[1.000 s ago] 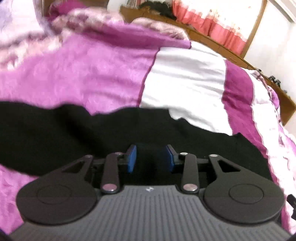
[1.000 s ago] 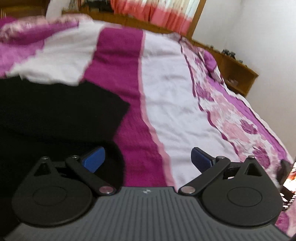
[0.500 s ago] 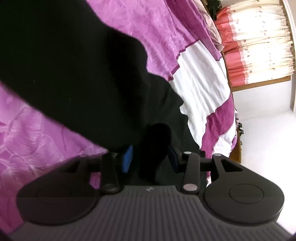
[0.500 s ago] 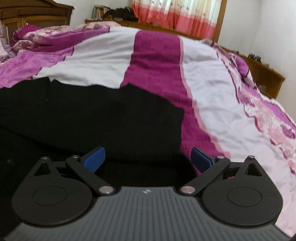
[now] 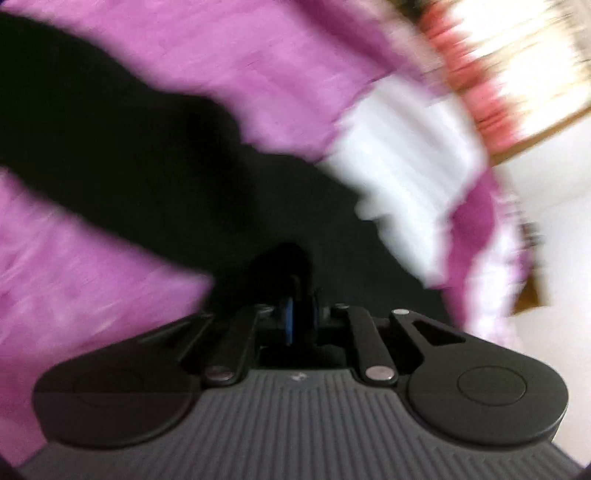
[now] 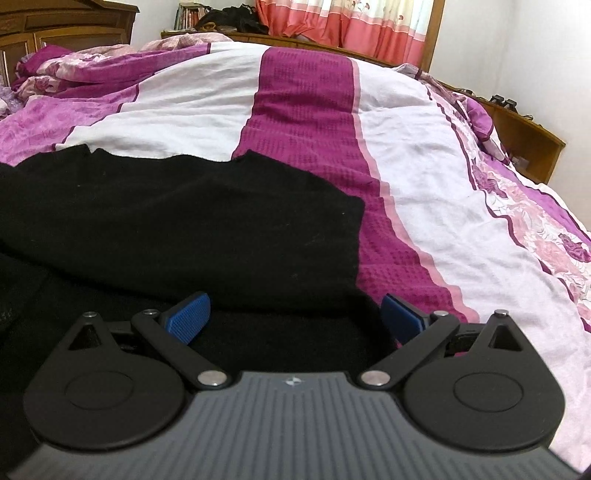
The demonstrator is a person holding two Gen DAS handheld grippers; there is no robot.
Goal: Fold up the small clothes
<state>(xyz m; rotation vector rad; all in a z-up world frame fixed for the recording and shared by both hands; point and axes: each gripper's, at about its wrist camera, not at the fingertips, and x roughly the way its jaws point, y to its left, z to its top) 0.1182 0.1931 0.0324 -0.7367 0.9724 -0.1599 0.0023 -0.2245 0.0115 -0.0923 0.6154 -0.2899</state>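
Note:
A black garment (image 6: pixel 177 229) lies spread on the bed, with one part folded over another. My right gripper (image 6: pixel 295 317) is open, its blue pads wide apart, low over the garment's near right edge. In the blurred left wrist view the same black garment (image 5: pixel 140 155) runs across the frame. My left gripper (image 5: pixel 300 321) is shut, its blue pads pinching a fold of the black cloth that rises between them.
The bed is covered by a magenta, white and pink floral quilt (image 6: pixel 424 155). A wooden bed frame (image 6: pixel 524 136) runs along the far right side. Red and cream curtains (image 6: pixel 354 22) hang behind, and a wooden cabinet (image 6: pixel 66 33) stands at the far left.
My left gripper has closed from open onto the black cloth and is moving fast, blurring its view. My right gripper has shifted left over the garment's edge and stays open.

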